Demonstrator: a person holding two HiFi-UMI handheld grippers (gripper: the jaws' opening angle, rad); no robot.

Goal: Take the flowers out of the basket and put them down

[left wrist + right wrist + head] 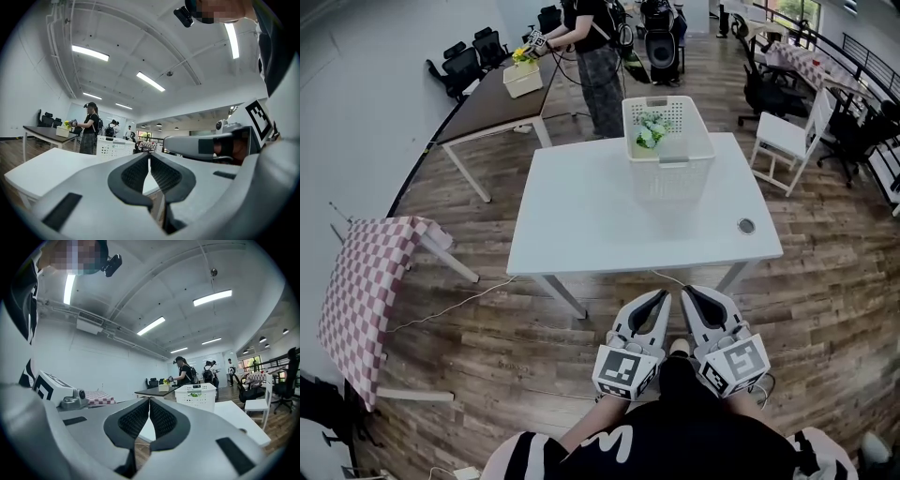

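Left claw [662,298] and right claw [688,293] are clenched and empty, side by side, just short of a white bench [600,220]. Well ahead of them, flowers [651,131] lie inside a white basket [705,142].

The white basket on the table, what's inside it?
A small bunch of white flowers with green leaves lies in the basket, toward its far left side. The basket floor beneath them is covered.

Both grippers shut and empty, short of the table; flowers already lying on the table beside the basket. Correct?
One error: the flowers lie inside the basket, not beside it, at the far edge of the table; the head view shows it. The left gripper and right gripper are shut, empty and short of the table.
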